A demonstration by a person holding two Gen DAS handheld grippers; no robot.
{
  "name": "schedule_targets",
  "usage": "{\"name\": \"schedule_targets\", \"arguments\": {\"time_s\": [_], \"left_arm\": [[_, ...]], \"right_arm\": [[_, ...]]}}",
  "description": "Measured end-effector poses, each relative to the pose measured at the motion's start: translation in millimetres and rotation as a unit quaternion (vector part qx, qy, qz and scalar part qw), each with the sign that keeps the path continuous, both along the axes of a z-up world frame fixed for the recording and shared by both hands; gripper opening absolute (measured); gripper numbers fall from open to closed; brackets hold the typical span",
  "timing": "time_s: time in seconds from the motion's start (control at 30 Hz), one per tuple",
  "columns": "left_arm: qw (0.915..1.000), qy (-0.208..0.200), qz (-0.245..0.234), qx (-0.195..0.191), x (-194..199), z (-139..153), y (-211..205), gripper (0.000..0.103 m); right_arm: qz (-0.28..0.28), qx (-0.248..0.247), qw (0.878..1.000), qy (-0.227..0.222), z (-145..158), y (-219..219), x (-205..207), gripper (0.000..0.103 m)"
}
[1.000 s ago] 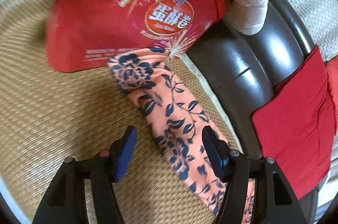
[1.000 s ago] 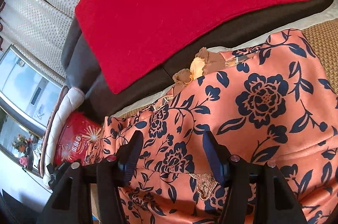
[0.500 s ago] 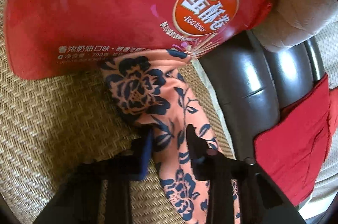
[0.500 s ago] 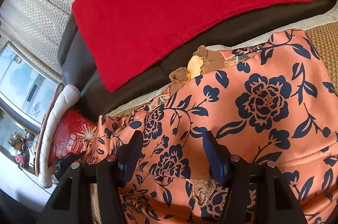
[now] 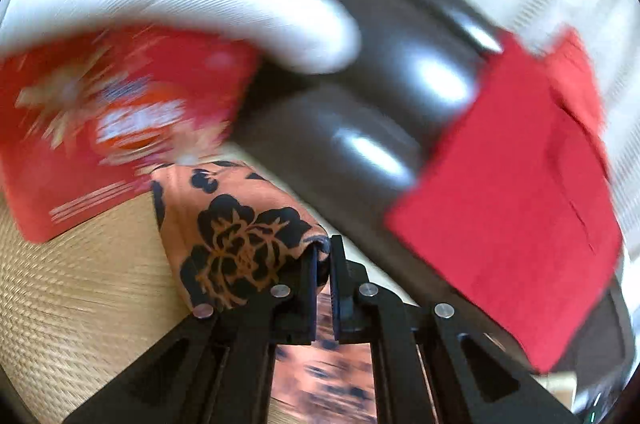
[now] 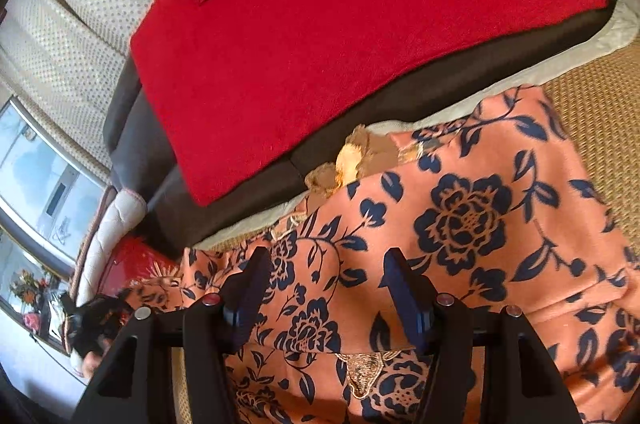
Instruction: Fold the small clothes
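Observation:
An orange garment with dark blue flowers (image 6: 460,224) lies spread on a woven mat (image 6: 600,96). Its brown and gold collar (image 6: 352,160) lies by the dark sofa edge. My left gripper (image 5: 324,256) is shut on the garment's sleeve end (image 5: 236,224) and holds it lifted off the mat (image 5: 80,284). The view is blurred by motion. My right gripper (image 6: 326,264) is open and hovers over the garment's middle, with cloth showing between its fingers. The left gripper also shows small in the right wrist view (image 6: 92,316) at the far sleeve.
A red snack box (image 5: 100,128) sits on the mat beside the sleeve, under a pale cushion (image 5: 200,4). A dark leather sofa back (image 5: 380,104) with a red cloth (image 6: 340,16) over it borders the mat. A window (image 6: 36,184) is at the left.
My left gripper has closed on the sleeve end and lifted it off the mat, swinging away from the red box. The right gripper has stayed open over the garment.

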State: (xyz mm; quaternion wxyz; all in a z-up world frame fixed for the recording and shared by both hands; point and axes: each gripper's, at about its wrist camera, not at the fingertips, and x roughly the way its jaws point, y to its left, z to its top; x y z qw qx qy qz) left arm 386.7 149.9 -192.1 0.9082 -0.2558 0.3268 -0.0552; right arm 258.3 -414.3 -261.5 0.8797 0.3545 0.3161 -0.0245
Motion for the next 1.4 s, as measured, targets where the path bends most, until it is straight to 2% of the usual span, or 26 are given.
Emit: {"name": "schedule_targets", "arguments": {"time_s": [0.1, 0.17, 0.33, 0.4, 0.5, 0.53, 0.57, 0.6, 0.67, 0.7, 0.77, 0.83, 0.9, 0.97, 1.07, 1.13, 1.2, 1.23, 1.27, 1.3, 1.4], "left_arm": [[0.9969, -0.031, -0.066, 0.030, -21.0, 30.7, -60.7, 0.005], [0.9913, -0.041, -0.119, 0.039, -32.9, 41.2, -109.2, 0.005], [0.9725, -0.031, -0.226, 0.047, -58.0, 39.6, -220.6, 0.005], [0.9588, -0.019, -0.279, 0.050, -71.7, 29.7, -266.7, 0.005], [0.9301, 0.014, -0.360, 0.072, -92.5, 13.8, -318.6, 0.005], [0.9219, 0.026, -0.380, 0.073, -95.8, 11.1, -325.5, 0.006], [0.9156, 0.030, -0.394, 0.073, -99.6, 11.3, -326.3, 0.012], [0.9145, 0.026, -0.397, 0.073, -109.5, 14.2, -320.8, 0.018], [0.9264, -0.002, -0.370, 0.069, -112.0, 25.4, -293.1, 0.062], [0.9353, -0.019, -0.347, 0.067, -112.4, 31.6, -282.9, 0.071], [0.9525, -0.045, -0.293, 0.069, -109.7, 40.0, -250.4, 0.073], [0.9634, -0.042, -0.246, 0.098, -94.9, 34.5, -223.8, 0.073], [0.9709, -0.024, -0.207, 0.118, -82.8, 25.5, -200.9, 0.073], [0.9776, 0.008, -0.184, 0.103, -65.1, 9.6, -178.0, 0.073], [0.9815, 0.042, -0.167, 0.084, -54.6, -6.8, -162.3, 0.073], [0.9801, 0.056, -0.158, 0.107, -48.5, -16.1, -157.9, 0.073], [0.9786, 0.072, -0.155, 0.115, -41.2, -26.9, -154.1, 0.073], [0.9778, 0.079, -0.155, 0.116, -40.1, -31.7, -152.9, 0.073], [0.9760, 0.091, -0.155, 0.123, -36.0, -37.3, -154.7, 0.073], [0.9744, 0.102, -0.155, 0.128, -30.4, -46.0, -154.3, 0.073], [0.9724, 0.112, -0.160, 0.128, -28.0, -57.8, -153.6, 0.073]], "right_arm": [[-0.018, 0.007, 1.000, -0.009, 4.8, -13.4, -11.2, 0.062], [-0.033, 0.012, 0.999, -0.013, 7.6, -25.2, -20.1, 0.062], [-0.075, 0.028, 0.997, -0.023, 12.3, -59.3, -40.3, 0.062], [-0.095, 0.042, 0.994, -0.028, 12.1, -76.2, -50.0, 0.063], [-0.115, 0.069, 0.990, -0.034, 8.0, -95.9, -59.9, 0.063], [-0.118, 0.080, 0.989, -0.035, 6.0, -101.9, -62.0, 0.063], [-0.118, 0.087, 0.989, -0.035, 5.6, -103.0, -61.6, 0.063], [-0.115, 0.095, 0.988, -0.033, 4.3, -105.2, -61.4, 0.063], [-0.105, 0.108, 0.988, -0.030, 2.4, -104.9, -60.0, 0.067], [-0.097, 0.111, 0.989, -0.029, 2.3, -104.3, -58.1, 0.072], [-0.081, 0.107, 0.991, -0.023, 3.1, -98.9, -52.4, 0.075], [-0.065, 0.099, 0.993, -0.015, 3.9, -90.9, -45.7, 0.075], [-0.055, 0.086, 0.995, 0.002, 0.9, -83.6, -36.5, 0.075], [-0.050, 0.076, 0.996, 0.018, -8.1, -82.5, -26.0, 0.075], [-0.061, 0.104, 0.992, 0.036, -30.1, -89.2, -13.3, 0.075], [-0.059, 0.119, 0.990, 0.036, -40.2, -86.1, -3.8, 0.074], [-0.050, 0.105, 0.993, 0.034, -39.1, -79.2, 4.5, 0.072], [-0.045, 0.095, 0.994, 0.036, -38.8, -72.8, 9.5, 0.069], [-0.041, 0.084, 0.995, 0.041, -38.8, -66.0, 13.9, 0.047], [-0.034, 0.068, 0.996, 0.052, -39.7, -58.5, 19.2, 0.008], [-0.047, 0.007, 0.997, 0.053, -30.0, -40.6, 19.1, 0.007]]}}
